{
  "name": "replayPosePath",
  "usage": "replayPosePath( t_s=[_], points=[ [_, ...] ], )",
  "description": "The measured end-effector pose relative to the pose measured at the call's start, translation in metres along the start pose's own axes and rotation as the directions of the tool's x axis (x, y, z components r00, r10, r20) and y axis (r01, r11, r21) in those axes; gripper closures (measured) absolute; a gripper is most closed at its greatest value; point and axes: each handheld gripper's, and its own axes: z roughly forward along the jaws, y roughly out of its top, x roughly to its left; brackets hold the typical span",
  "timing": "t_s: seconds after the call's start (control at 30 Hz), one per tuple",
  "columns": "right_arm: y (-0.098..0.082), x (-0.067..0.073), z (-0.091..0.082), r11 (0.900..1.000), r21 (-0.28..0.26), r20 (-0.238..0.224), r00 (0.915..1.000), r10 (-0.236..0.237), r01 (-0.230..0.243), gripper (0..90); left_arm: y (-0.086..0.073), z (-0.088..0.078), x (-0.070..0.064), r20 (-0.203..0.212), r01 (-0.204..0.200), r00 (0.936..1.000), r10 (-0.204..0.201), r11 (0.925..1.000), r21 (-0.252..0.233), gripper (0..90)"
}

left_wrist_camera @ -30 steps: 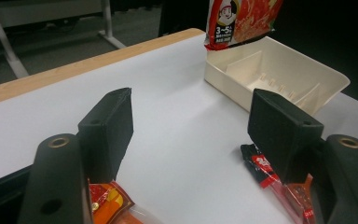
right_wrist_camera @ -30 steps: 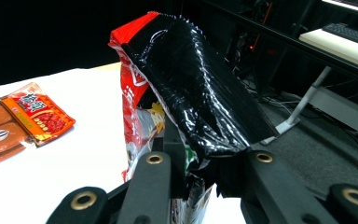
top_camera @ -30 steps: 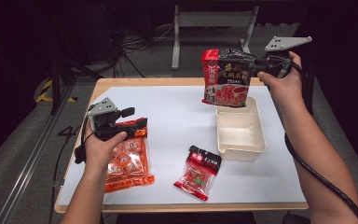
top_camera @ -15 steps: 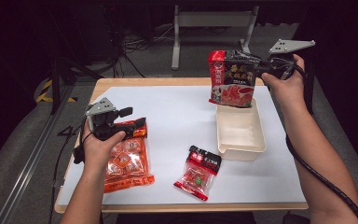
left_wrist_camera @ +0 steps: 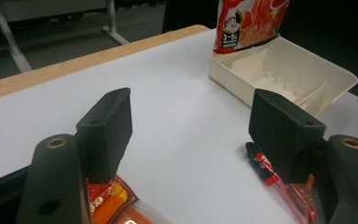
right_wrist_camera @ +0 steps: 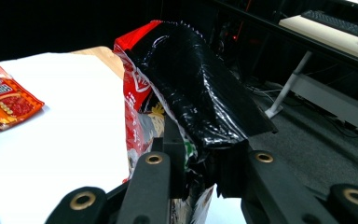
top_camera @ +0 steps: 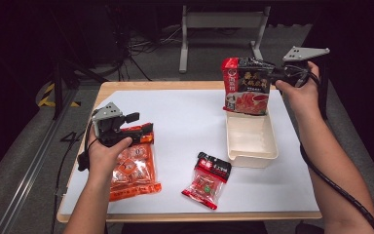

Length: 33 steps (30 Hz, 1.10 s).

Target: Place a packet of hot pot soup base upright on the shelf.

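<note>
My right gripper (top_camera: 278,75) is shut on the top edge of a large red and black bag (top_camera: 246,85). The bag hangs upright with its lower edge at the far end of a white tray (top_camera: 268,146). In the right gripper view the jaws pinch the bag's (right_wrist_camera: 191,93) crumpled black top. My left gripper (top_camera: 143,130) rests open over the top of an orange packet (top_camera: 131,170) at the table's left. Nothing lies between its pads (left_wrist_camera: 107,130). Past them I see the tray (left_wrist_camera: 317,100) and the bag's bottom (left_wrist_camera: 247,23).
A small red packet with a black top (top_camera: 207,180) lies near the front edge, between the orange packet and the tray. A white sheet (top_camera: 185,122) covers the wooden table. A metal stand's legs (top_camera: 185,39) and cables sit on the dark floor beyond.
My right gripper has carried the bag a little to the right and down, closer to the tray's far end. The left gripper and the packets have stayed put.
</note>
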Motion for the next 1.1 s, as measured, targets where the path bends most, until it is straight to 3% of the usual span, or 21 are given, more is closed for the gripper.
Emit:
replayPosePath(
  t_s=[0.37, 0.93, 1.1],
  points=[
    [-0.012, -0.003, 0.005, 1.0, 0.031, 0.001, 1.0, 0.003, -0.003, 76.9, -0.001, 0.0, 0.002, -0.006, 0.015, 0.9999, -0.015, 0.9999, 0.003, 31.3],
    [-0.036, -0.005, 0.011, 0.997, 0.027, -0.025, 0.9973, 0.069, -0.068, 73.9, -0.002, 0.003, 0.001, -0.002, 0.016, 0.9999, -0.016, 0.9998, 0.011, 30.2],
    [-0.04, -0.002, 0.013, 0.996, 0.047, -0.032, 0.9969, 0.072, -0.071, 72.3, -0.002, 0.003, 0.001, -0.001, 0.019, 0.9998, -0.019, 0.9997, 0.018, 29.9]
  ],
)
